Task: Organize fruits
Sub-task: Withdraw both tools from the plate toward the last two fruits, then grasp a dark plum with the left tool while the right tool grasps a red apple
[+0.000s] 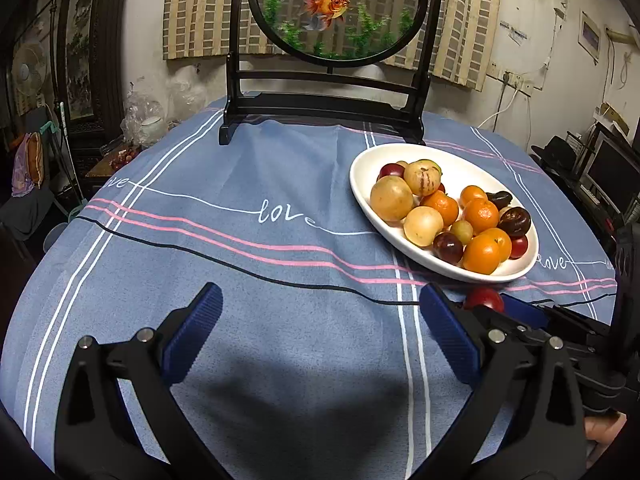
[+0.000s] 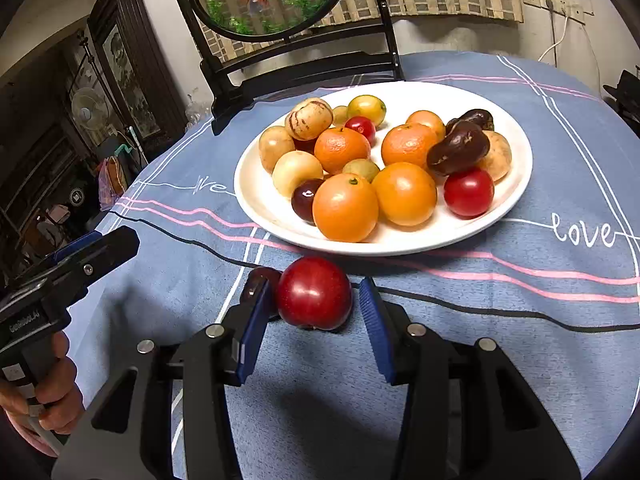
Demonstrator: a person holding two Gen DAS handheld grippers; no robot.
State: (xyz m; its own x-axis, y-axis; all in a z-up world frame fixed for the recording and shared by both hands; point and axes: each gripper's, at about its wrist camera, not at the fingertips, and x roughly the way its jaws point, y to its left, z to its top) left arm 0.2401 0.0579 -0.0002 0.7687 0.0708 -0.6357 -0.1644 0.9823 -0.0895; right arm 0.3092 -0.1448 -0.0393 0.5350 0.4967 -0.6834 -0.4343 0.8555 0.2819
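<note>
- Most of the fruit already sits heaped on your white plate (image 2: 516, 184): oranges (image 2: 345, 207), pale round fruits, small red and dark ones.
- One red plum (image 2: 314, 293) is left on the blue cloth (image 2: 480, 360), just in front of the plate's near rim and not touching it.
- Your right gripper (image 2: 310, 328) straddles that plum. Its left pad looks to be touching or nearly touching the skin, while the right pad shows a gap, so the jaws are apart and not yet clamped.
- Your left gripper (image 1: 316, 332) hangs over bare cloth beside it with its jaws spread wide and nothing between them.
- What remains, by the look of it: close on the plum, lift it over the rim and set it among the rest.
- No other loose fruit shows on the cloth in either view.
</note>
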